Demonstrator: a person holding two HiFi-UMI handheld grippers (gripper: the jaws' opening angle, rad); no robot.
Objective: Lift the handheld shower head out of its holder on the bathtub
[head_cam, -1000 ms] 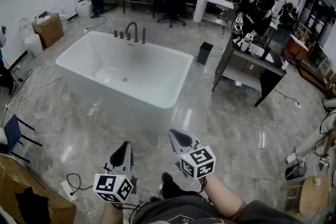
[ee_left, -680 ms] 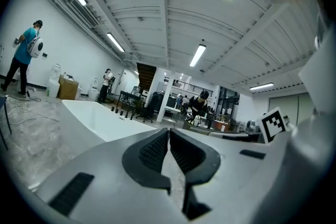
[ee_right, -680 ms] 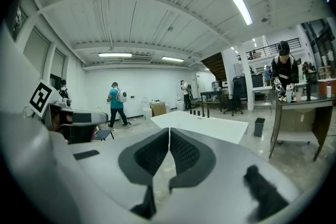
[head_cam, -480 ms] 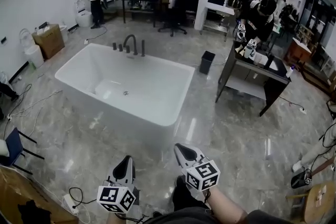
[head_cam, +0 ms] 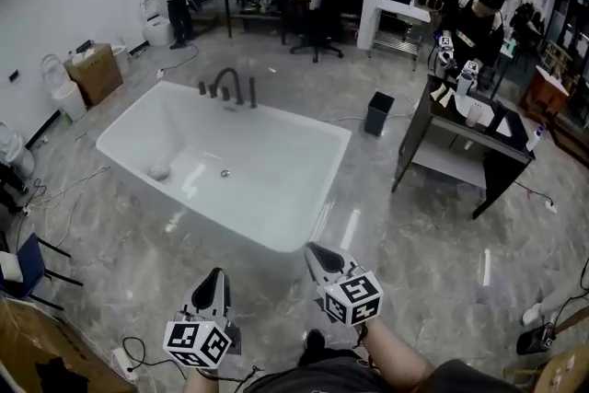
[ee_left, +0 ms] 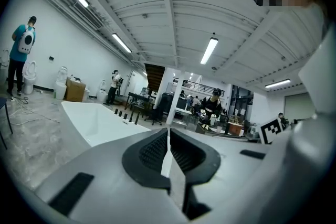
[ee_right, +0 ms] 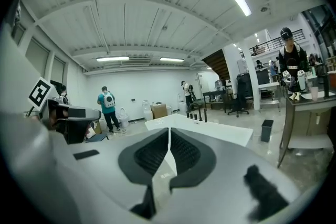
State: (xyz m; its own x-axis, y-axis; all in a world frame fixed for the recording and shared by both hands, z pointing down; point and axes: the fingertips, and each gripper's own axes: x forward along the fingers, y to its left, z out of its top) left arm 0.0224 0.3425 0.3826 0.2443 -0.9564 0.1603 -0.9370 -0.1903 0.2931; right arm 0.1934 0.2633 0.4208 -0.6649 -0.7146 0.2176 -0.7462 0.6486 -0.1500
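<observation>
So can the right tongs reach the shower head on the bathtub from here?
Probably not yet. The right tongs, shut and empty, hang on the near side of the bathtub, while the shower head stands on its far rim, with the whole basin between them.

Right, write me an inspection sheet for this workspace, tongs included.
Surface: glossy grey stone floor.
Job's things: white tub; dark faucet and fittings on its far rim; shower head cannot be told apart from here.
Clutter: black bin, cardboard box, blue chair.
Tongs: left tongs and right tongs both shut, empty, short of the tub.
Cables: cables loose on the floor left of the tub; power strip at lower left.
Surroundings: black table with a person beside it; toilets along the left wall.
</observation>
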